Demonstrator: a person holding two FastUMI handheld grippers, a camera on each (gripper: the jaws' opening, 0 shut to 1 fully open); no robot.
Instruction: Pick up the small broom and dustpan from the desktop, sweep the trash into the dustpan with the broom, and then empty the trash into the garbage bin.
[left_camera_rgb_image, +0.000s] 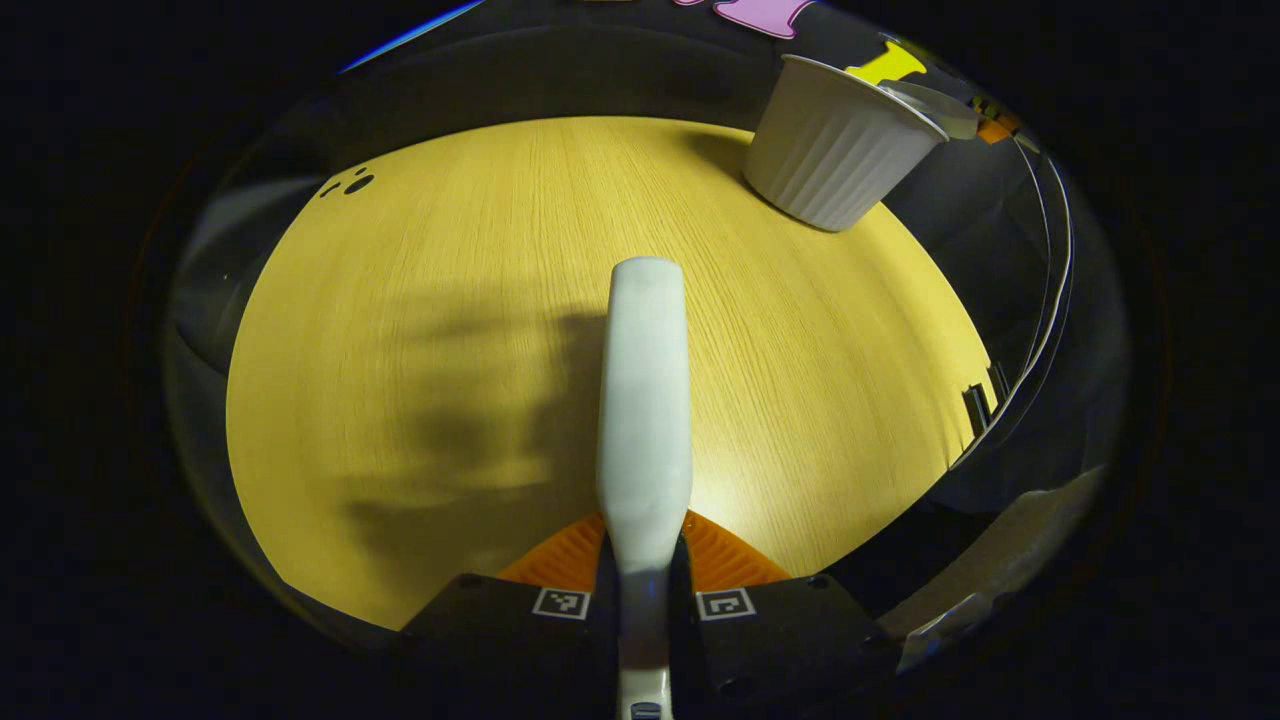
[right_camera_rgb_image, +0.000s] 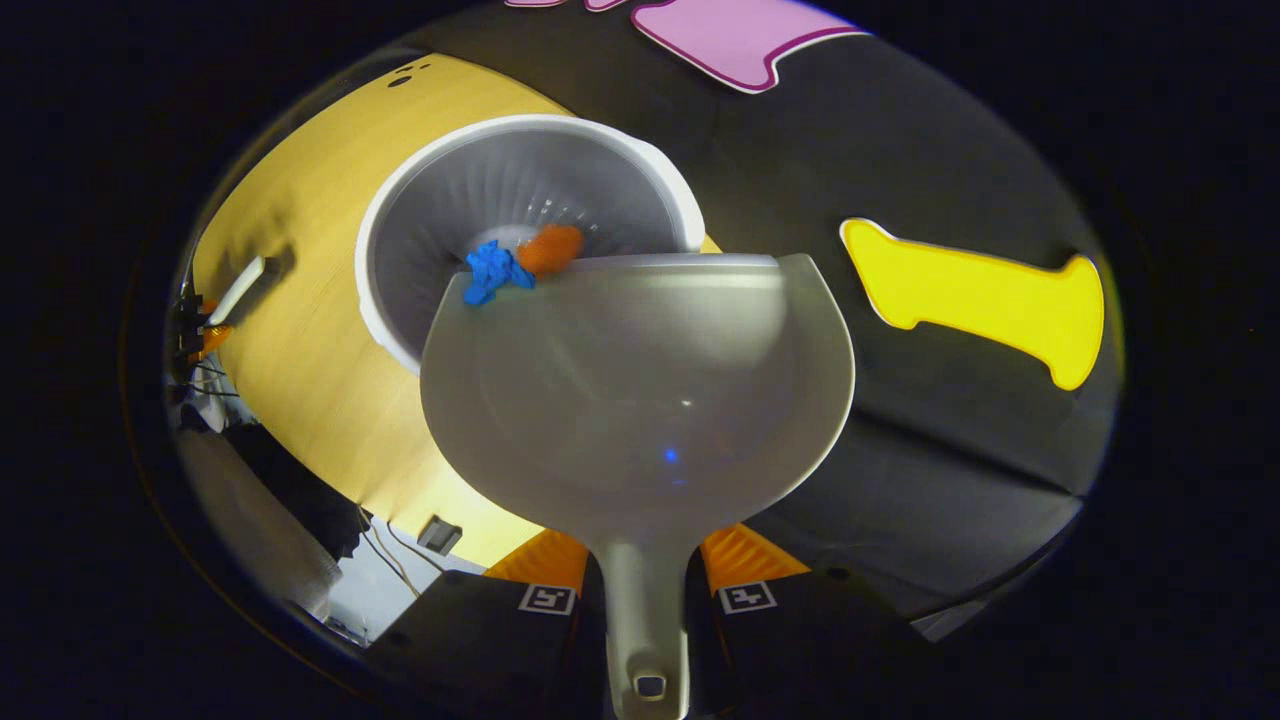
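Observation:
My left gripper is shut on the small white broom, which points forward low over the wooden desktop. The white ribbed garbage bin stands at the desktop's far right. In the right gripper view, my right gripper is shut on the handle of the pale dustpan, whose front lip hangs over the bin's open mouth. A blue scrap and an orange scrap sit just past the lip, inside the bin. The broom shows far off at the left.
The desktop ends close behind and to the right of the bin, against the black cloth wall. Small black marks lie at its far left corner. Cables and a small box hang below the near edge.

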